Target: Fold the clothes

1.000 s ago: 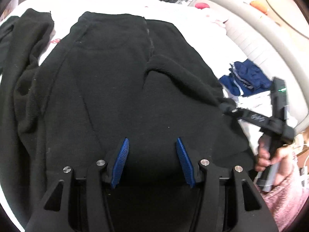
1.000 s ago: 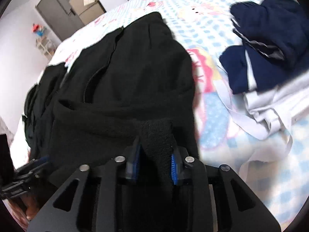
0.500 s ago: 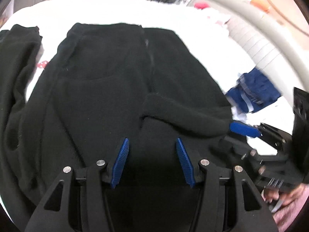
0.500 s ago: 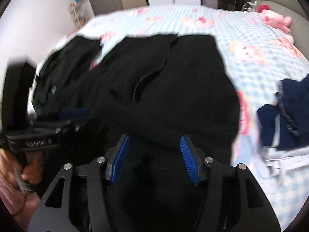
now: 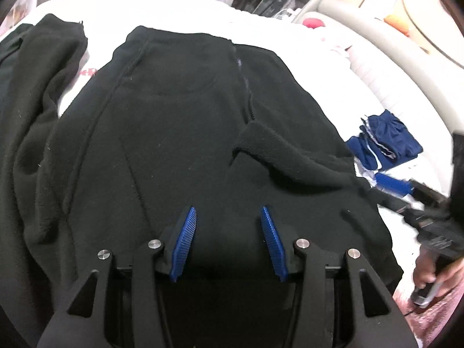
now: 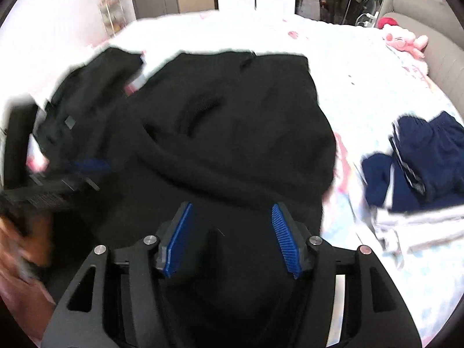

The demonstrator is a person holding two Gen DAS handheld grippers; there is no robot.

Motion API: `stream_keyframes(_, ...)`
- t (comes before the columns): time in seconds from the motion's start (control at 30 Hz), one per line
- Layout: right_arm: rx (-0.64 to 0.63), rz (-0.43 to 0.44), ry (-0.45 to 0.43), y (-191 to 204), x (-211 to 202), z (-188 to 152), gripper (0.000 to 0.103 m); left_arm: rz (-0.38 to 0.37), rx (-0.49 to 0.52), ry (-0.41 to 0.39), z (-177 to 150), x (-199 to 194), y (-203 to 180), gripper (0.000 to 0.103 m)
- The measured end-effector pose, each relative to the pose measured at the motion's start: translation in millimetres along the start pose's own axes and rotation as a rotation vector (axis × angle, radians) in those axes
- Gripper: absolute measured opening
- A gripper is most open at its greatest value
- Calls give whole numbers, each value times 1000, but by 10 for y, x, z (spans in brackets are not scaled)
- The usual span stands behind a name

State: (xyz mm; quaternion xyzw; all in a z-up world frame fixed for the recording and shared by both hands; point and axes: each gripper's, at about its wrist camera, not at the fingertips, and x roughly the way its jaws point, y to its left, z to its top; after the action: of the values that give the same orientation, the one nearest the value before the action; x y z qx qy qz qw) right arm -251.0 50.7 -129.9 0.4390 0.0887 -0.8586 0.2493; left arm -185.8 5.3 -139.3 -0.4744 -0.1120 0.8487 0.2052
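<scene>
A black fleece jacket [image 5: 185,121] lies spread on the bed, zipper up the middle, one sleeve folded across its lower right part [image 5: 290,156]. It also fills the right wrist view [image 6: 246,121]. My left gripper [image 5: 229,232] is open and empty above the jacket's near edge. My right gripper [image 6: 230,232] is open and empty above the jacket's near part; it also shows at the right edge of the left wrist view [image 5: 397,187]. The left gripper appears blurred at the left of the right wrist view [image 6: 52,185].
A second black garment [image 5: 32,92] lies left of the jacket. Folded navy and white clothes [image 5: 382,145] sit to the right on the patterned bedsheet [image 6: 362,66]. A grey padded bed frame [image 5: 377,37] curves along the right, with a pink plush toy [image 6: 403,39].
My right gripper let go of the folded sleeve, opened and drew back, turning to face up the bed. My left gripper stayed open over the jacket's near edge.
</scene>
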Motion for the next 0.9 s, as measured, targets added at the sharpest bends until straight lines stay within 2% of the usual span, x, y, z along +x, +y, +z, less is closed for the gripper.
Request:
stream_keyframes(0.07,9,61,-20,46,-5,172,71,0,-22,2,11,59,5,45)
stream_keyframes(0.1,-9,66,-7,112,94,251,72,-5,-30,-8,-18,60,19,44)
stream_keyframes(0.2,-85,45,53,360,424,456,73,-45,-82,-37,-65,23,112,39)
stream_keyframes(0.3,-144,99,92,551,651,532,73,-88,-120,-46,-78,-21,211,34)
stream_keyframes(0.37,-174,108,108,656,782,594,73,-130,-137,-53,-80,-30,259,34)
stream_keyframes(0.47,-176,124,129,668,941,593,72,-150,-137,-31,-63,69,223,34)
stream_keyframes(0.5,-157,154,140,651,988,592,69,-155,-136,-22,-55,109,201,34)
stream_keyframes(0.57,-114,216,150,601,1064,617,38,-212,-143,-3,-8,161,147,34)
stream_keyframes(0.6,-91,247,149,566,1091,641,32,-218,-138,-3,14,171,121,34)
stream_keyframes(0.63,-65,279,143,533,1080,647,25,-222,-132,-2,37,182,94,26)
stream_keyframes(0.67,-37,315,130,501,1067,661,20,-211,-120,5,51,206,60,13)
stream_keyframes(0.77,15,351,123,434,1102,685,12,-196,-152,-3,20,213,66,10)
stream_keyframes(0.9,90,391,117,321,1156,702,9,-162,-162,-1,-85,155,125,9)
